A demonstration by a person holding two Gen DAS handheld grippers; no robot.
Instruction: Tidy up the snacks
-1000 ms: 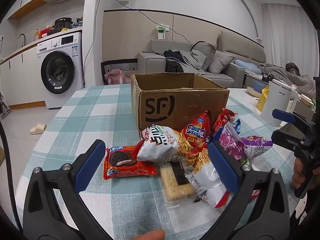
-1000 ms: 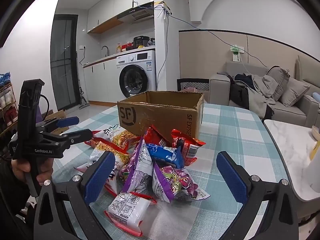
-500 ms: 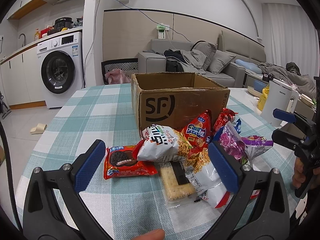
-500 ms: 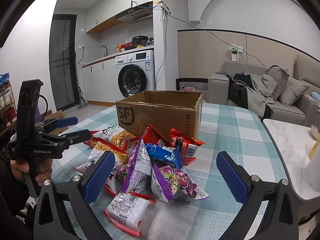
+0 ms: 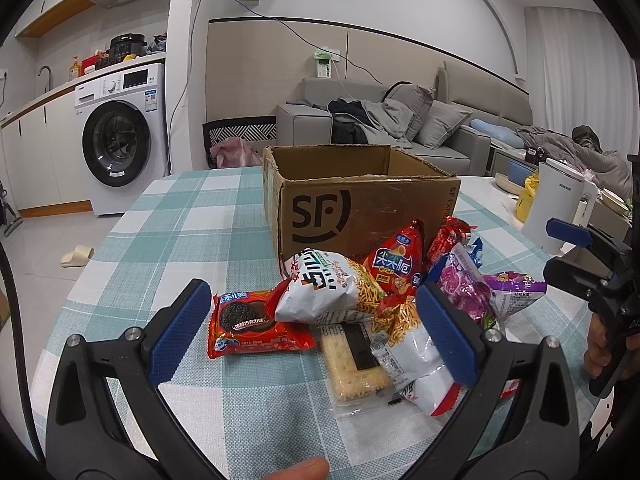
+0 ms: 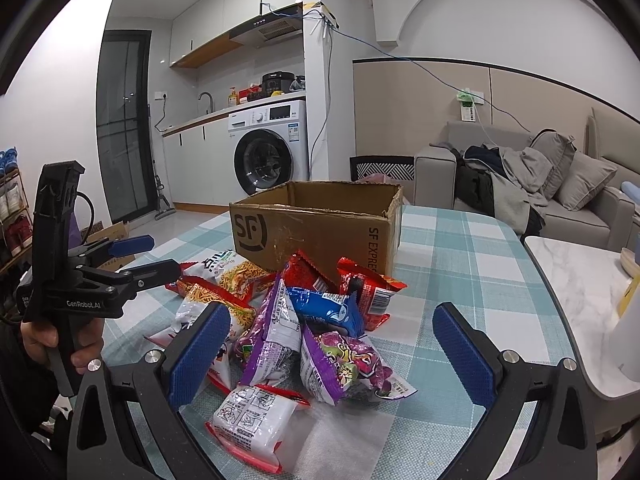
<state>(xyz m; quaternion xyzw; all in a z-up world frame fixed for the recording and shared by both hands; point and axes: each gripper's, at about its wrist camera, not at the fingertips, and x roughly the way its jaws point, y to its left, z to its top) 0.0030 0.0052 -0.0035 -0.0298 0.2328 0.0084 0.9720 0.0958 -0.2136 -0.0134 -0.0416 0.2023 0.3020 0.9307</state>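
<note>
So both grippers hang just short of the snack pile, nothing grabbed yet. The left gripper (image 5: 312, 330) has its blue pads spread wide, empty, lined up roughly on the red chocolate sandwich-cookie packet (image 5: 250, 324) and the white crinkly noodle-snack bag (image 5: 324, 288). The right gripper (image 6: 332, 356) is spread wide too, also empty, facing the 2 purple foil packs (image 6: 308, 344) and the white-and-red pouch (image 6: 250, 416) nearest it.

The snacks sit heaped on the teal checked tablecloth (image 5: 168, 220), right up against the front wall of the open brown cardboard box (image 5: 360, 204), which looks empty from here, so I'd say the sorting has barely started.

What could go wrong: the bags overlap a lot. The noodle bag lies over the clear-wrapped cracker pack (image 5: 354, 356), so pinching 1 slippery bag could drag or tip its neighbours. The puffy foil ones may squirt out of the pads if caught at the bulge and not the seam. With both grippers aimed at the same heap, they could also bump each other.

Room-wise: plenty of bare cloth to the left of the pile, and open table to the right of the box. The table's near edge is close under the pouch, so a nudge toward the person could push it off. The box rim has to be cleared before any drop.
</note>
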